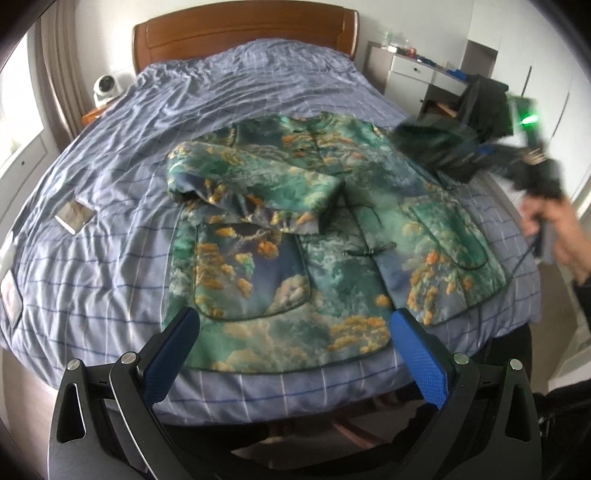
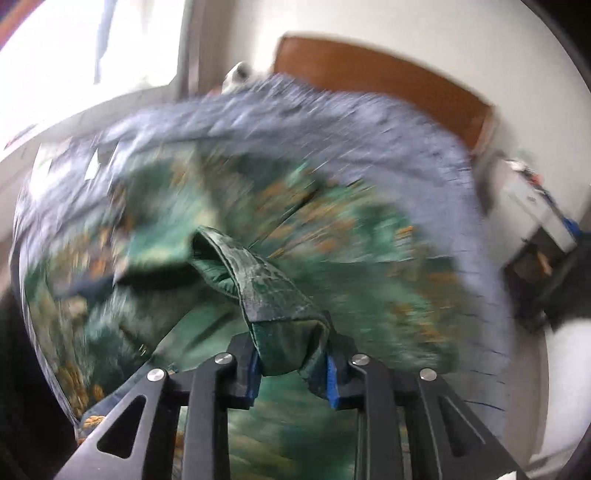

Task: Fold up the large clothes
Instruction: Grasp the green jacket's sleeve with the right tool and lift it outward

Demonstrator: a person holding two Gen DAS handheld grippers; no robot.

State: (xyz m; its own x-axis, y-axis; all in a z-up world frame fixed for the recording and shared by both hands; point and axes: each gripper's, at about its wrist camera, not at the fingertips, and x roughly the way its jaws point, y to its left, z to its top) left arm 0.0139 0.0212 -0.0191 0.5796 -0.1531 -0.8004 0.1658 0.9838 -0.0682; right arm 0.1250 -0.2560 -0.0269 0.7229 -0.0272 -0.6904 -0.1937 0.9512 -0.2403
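Patterned jacket [image 1: 332,229] spread front-up on the bed [image 1: 110,258], collar toward the headboard [image 1: 243,33] — long axis running away from the person. Right hand-held gripper [image 2: 291,363] clamped on the cuff of the right sleeve [image 2: 258,280], lifted beside the jacket's right edge; the body lies to its left. Left hand-held gripper [image 1: 295,354], jaws apart and empty, hovers at the hem — its sleeve [image 1: 251,184] lies folded across.

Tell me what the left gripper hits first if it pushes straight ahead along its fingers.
Probably the jacket: the left gripper is open and points down at its near hem on the bed, with nothing between, though depth is unclear.
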